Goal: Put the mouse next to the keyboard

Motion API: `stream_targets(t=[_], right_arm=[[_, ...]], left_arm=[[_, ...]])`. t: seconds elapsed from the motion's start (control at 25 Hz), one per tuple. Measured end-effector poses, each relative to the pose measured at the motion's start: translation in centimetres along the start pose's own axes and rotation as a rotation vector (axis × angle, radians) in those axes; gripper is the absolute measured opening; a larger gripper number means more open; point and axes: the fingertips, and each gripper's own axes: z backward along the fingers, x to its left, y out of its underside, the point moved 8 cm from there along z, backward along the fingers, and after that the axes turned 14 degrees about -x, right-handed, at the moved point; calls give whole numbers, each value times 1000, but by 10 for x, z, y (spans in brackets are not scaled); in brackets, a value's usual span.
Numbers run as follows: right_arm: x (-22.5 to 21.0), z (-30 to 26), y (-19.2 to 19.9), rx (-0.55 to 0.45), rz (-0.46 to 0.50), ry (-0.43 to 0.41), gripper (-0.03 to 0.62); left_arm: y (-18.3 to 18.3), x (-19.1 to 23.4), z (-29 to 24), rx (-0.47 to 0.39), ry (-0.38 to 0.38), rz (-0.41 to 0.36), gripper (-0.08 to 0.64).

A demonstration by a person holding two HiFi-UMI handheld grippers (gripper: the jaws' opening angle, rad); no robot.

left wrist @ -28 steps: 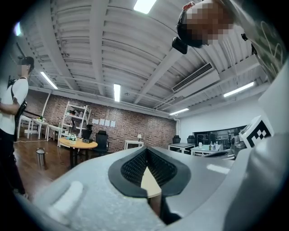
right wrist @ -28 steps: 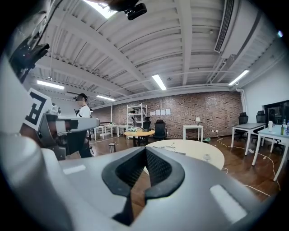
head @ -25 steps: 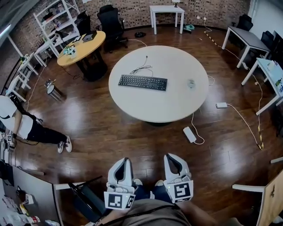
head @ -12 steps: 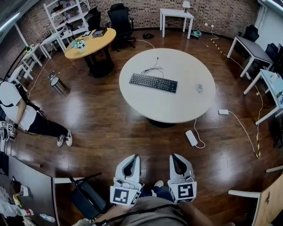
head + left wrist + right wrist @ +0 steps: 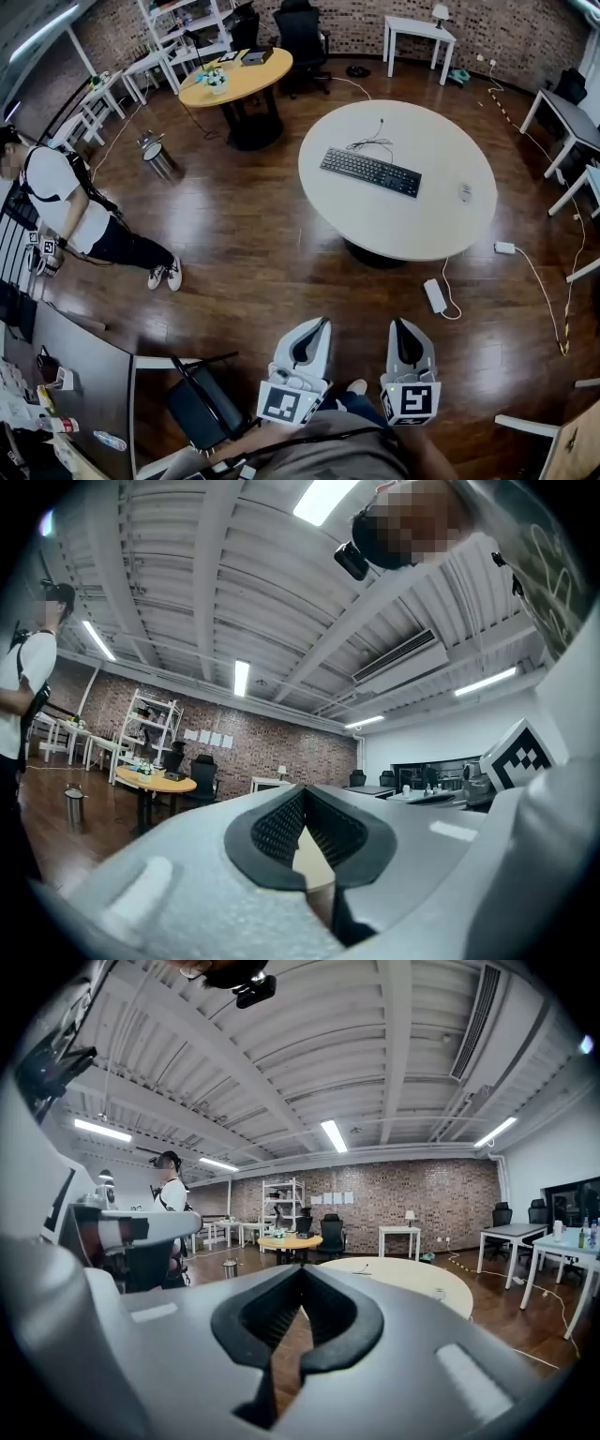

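Standing at the far left of the room is a person (image 5: 66, 202) in a white top and dark trousers, bent over by the desks. Next along: a metal bin (image 5: 157, 155) on the wooden floor, then a round yellow-topped table (image 5: 239, 75) with a small plant on it.

Left gripper (image 5: 317, 325): low in the head view, over bare floor, pointing towards the round white table (image 5: 403, 234) and well apart from it. Its own view shows the jaw tips met, nothing between them.

Keyboard (image 5: 371, 172): black, lying slightly slanted across the far half of the white table, cable bunched behind it.

Right gripper (image 5: 401, 326): just beside the left one, same heading. Its jaws are closed together and empty.

Mouse (image 5: 465, 192): small, pale, on the white table to the right of the keyboard, well apart from it and near the table's right edge.

A white power strip (image 5: 435, 296) lies on the floor below the table's rim.
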Motion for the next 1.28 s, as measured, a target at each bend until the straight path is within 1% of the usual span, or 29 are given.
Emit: stream_targets(t=[0.12, 0.28, 0.8, 0.96, 1.12, 1.28], right_arm=[[6, -3, 0, 4, 17, -20, 3], [5, -7, -1, 21, 35, -26, 3], [28, -17, 4, 46, 36, -84, 3], [28, -17, -3, 33, 41, -73, 3], [26, -16, -2, 34, 52, -64, 3], [26, -14, 1, 45, 50, -56, 3]], left_arm=[[-3, 4, 2, -5, -12, -9, 2], [-1, 5, 0, 1, -10, 3, 2], [-7, 23, 15, -7, -56, -2, 2], [-10, 22, 14, -21, -56, -17, 2], [-12, 20, 13, -28, -42, -33, 2], [-12, 20, 11, -29, -37, -29, 2]])
